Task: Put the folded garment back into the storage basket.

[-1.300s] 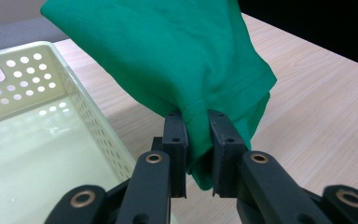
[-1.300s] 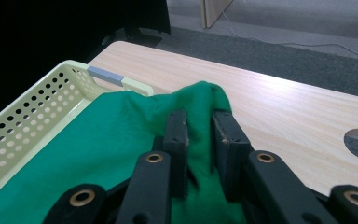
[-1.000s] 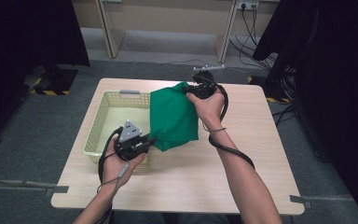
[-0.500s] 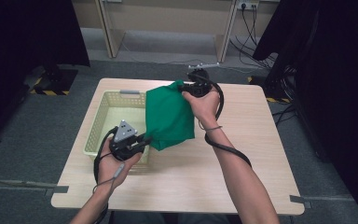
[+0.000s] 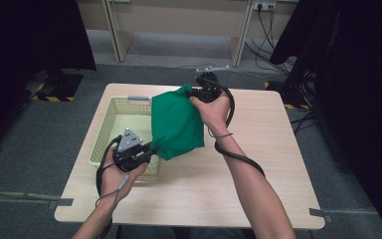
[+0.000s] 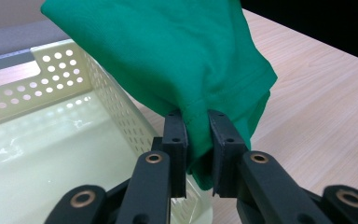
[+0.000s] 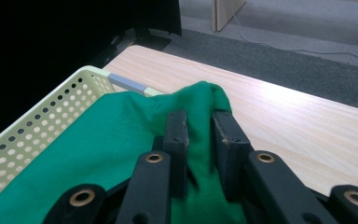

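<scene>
A green cloth point(image 5: 176, 124) is held up, stretched between two pinched ends. It is hung over the right rim of a pale yellow perforated basket point(image 5: 110, 130) on the table.

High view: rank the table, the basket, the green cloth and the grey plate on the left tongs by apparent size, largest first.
1. Table
2. and 3. Basket and cloth: unsure, since the cloth covers part of the basket and hangs nearer the camera.
4. Grey plate

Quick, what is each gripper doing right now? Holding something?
Left gripper: shut on the near edge of the green cloth, beside the basket.
Right gripper: shut on the far edge of the green cloth.
</scene>
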Available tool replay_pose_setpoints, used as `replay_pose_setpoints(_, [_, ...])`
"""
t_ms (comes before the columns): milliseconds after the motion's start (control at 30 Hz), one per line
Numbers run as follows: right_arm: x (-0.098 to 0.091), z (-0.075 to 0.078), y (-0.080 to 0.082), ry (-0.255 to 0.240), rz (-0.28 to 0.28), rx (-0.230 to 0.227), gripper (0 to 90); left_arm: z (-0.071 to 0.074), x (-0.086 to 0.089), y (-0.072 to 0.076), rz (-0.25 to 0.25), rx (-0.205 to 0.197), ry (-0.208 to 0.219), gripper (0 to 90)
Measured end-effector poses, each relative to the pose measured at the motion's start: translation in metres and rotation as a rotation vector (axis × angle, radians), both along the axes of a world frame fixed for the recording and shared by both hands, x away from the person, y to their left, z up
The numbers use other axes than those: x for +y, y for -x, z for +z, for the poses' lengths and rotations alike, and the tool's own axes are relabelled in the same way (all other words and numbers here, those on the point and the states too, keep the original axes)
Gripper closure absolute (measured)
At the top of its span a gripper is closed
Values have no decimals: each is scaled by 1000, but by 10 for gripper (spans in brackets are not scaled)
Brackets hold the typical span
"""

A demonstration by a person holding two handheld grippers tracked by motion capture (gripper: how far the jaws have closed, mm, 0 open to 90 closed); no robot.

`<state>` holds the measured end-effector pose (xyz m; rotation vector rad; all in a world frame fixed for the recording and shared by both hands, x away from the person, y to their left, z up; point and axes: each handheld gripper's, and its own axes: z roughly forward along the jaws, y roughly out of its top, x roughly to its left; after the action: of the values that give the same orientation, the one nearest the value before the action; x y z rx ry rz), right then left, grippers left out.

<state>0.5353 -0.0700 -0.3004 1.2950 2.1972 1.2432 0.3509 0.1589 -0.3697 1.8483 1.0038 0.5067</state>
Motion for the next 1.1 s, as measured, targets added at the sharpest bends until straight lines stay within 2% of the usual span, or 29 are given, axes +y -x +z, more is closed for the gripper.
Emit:
replay_pose_setpoints(800, [22,5,0,4,26,-11,775,1,21,1,41,-30,-22,788])
replay_pose_setpoints(1100, [27,4,0,5,32,-9,775,1,25,2,52,-24,-18,788])
